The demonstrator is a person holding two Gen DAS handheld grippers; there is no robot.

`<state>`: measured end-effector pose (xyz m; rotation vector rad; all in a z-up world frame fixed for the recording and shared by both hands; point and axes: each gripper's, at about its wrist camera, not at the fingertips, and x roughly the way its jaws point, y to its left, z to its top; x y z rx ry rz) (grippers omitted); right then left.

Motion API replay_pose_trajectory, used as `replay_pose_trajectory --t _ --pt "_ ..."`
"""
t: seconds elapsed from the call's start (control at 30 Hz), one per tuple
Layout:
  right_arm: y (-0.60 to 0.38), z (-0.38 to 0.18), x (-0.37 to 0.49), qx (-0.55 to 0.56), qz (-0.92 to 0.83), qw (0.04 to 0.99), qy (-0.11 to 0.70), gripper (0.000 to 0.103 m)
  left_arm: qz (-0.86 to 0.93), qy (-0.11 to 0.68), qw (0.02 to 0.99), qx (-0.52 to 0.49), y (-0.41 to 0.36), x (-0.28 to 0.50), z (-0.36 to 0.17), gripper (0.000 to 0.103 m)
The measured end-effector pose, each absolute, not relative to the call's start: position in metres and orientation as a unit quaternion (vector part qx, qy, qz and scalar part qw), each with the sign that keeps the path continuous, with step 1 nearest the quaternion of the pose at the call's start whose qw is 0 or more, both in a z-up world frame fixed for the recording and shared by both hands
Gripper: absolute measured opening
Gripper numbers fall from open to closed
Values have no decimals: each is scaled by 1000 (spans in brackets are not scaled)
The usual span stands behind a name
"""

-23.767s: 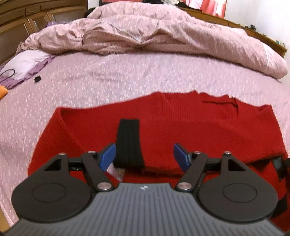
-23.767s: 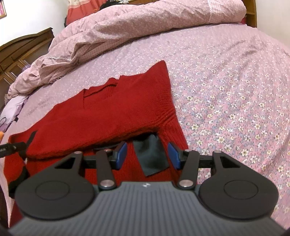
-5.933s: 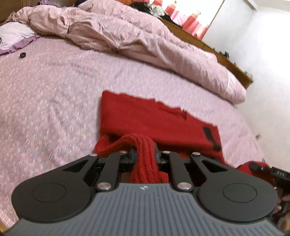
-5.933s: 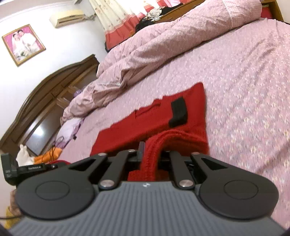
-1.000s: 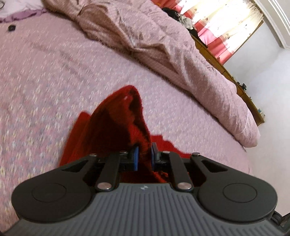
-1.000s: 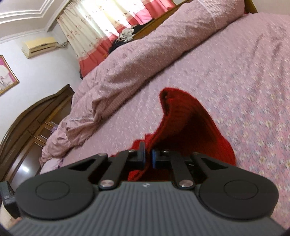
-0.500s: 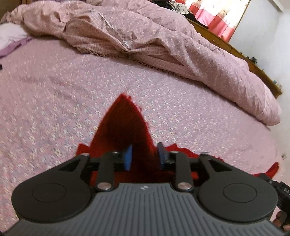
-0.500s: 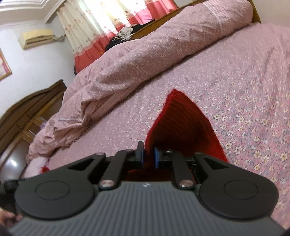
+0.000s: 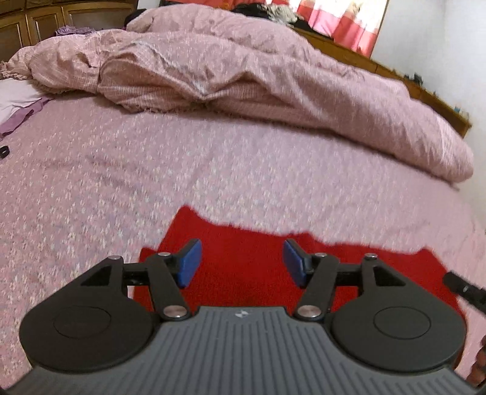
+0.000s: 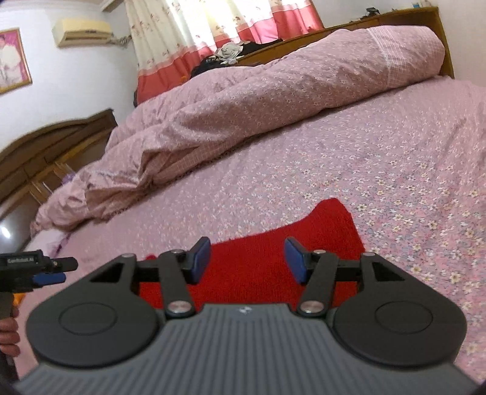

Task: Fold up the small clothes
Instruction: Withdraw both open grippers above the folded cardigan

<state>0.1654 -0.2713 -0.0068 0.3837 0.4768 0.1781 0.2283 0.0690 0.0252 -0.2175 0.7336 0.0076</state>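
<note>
both jaws opening, empty — left gripper (image 9: 241, 262) and right gripper (image 10: 247, 259) over the folded red sweater (image 9: 243, 246); lift straight toward six o'clock — don't snag the knit.

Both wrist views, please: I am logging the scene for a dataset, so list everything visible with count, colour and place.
Red knitted sweater: one, red, folded flat on the bed, near edge.
Floral bedsheet: one, pink with small flowers, covers the mattress.
Rumpled quilt: one, pink, heaped along the far side.
Curtains: cream and red, behind the bed.
Air conditioner: one, cream, on the wall.
Framed picture: one, on the wall, left edge.
Wooden cabinets: brown, far left.
Left gripper: jaws opening, nothing pinched, above the sweater.
Right gripper: jaws opening, nothing pinched, above the sweater.
</note>
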Motion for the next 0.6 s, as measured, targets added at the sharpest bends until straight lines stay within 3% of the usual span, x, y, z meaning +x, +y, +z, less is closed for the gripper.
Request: replay_pose_trajectory --t 0.33,0.6 --pt "-266 -35 165 76 11 952 297 54 14 398 916 -43 63 222 -21 66" --pt "-278 -50 176 100 9 955 280 61 20 400 915 -45 69 238 -32 72"
